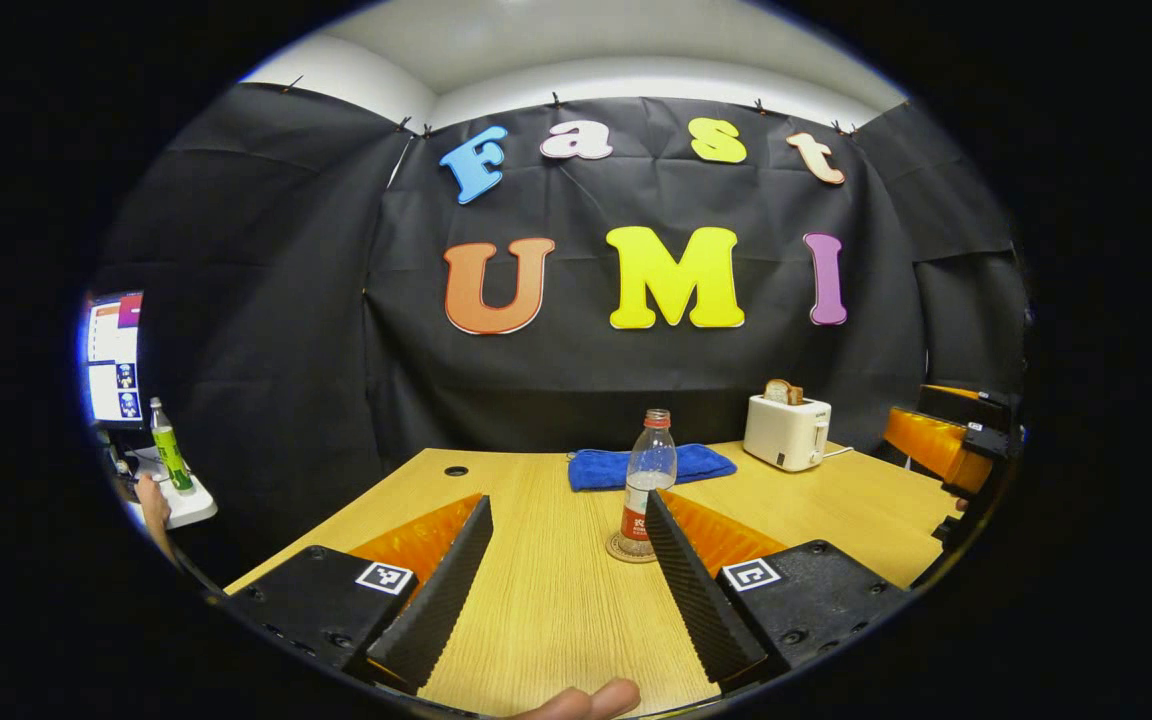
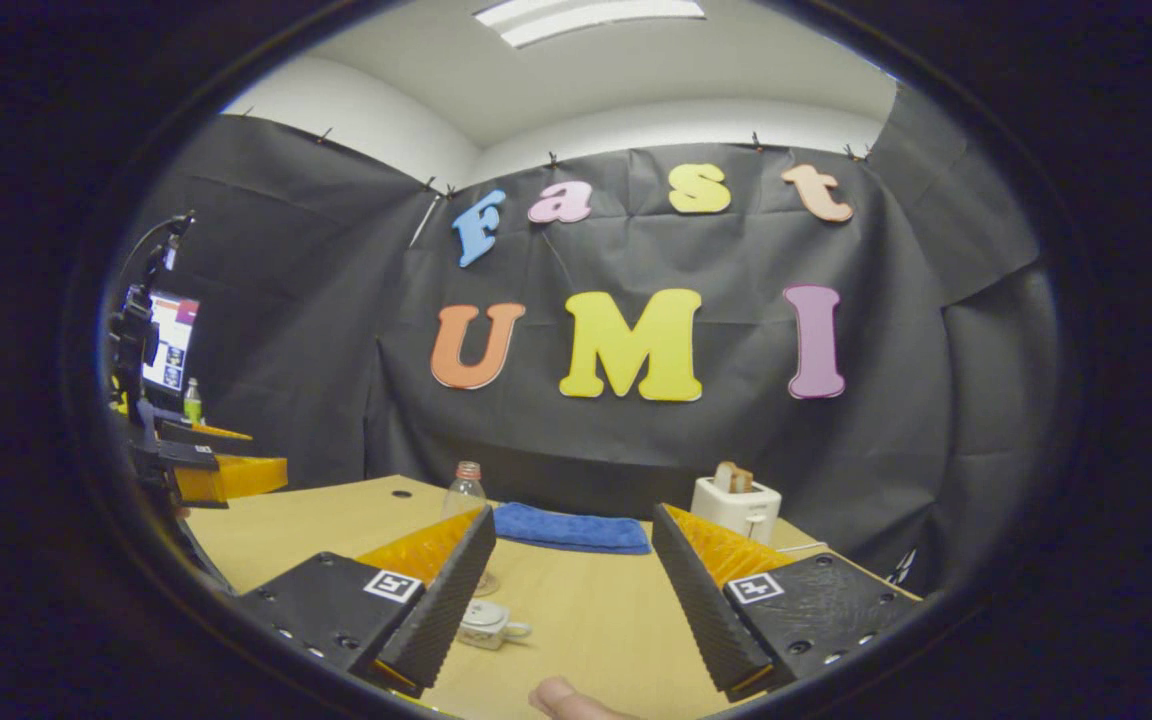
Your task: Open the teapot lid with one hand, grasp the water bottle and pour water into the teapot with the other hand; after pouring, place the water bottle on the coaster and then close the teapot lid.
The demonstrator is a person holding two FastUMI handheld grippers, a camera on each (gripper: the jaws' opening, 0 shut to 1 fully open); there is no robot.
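Observation:
A clear water bottle [image 1: 649, 470] with a red cap and label stands upright on a round coaster [image 1: 628, 551] in mid-table, just beyond my left gripper's [image 1: 568, 505] right fingertip. That gripper is open and holds nothing. In the right gripper view the bottle [image 2: 464, 488] rises behind the left finger, and a small white teapot [image 2: 488, 622] sits on the table beside that finger, partly hidden by it. My right gripper [image 2: 574, 515] is open and holds nothing. Each gripper shows at the edge of the other's view: the right gripper [image 1: 946, 440] and the left gripper [image 2: 206, 465].
A folded blue towel [image 1: 648, 466] lies at the back of the wooden table [image 1: 546, 600]. A white toaster [image 1: 786, 430] with bread in it stands at the back right. A monitor [image 1: 114, 355] and a green bottle [image 1: 172, 450] sit off to the left. A thumb [image 1: 586, 700] shows below.

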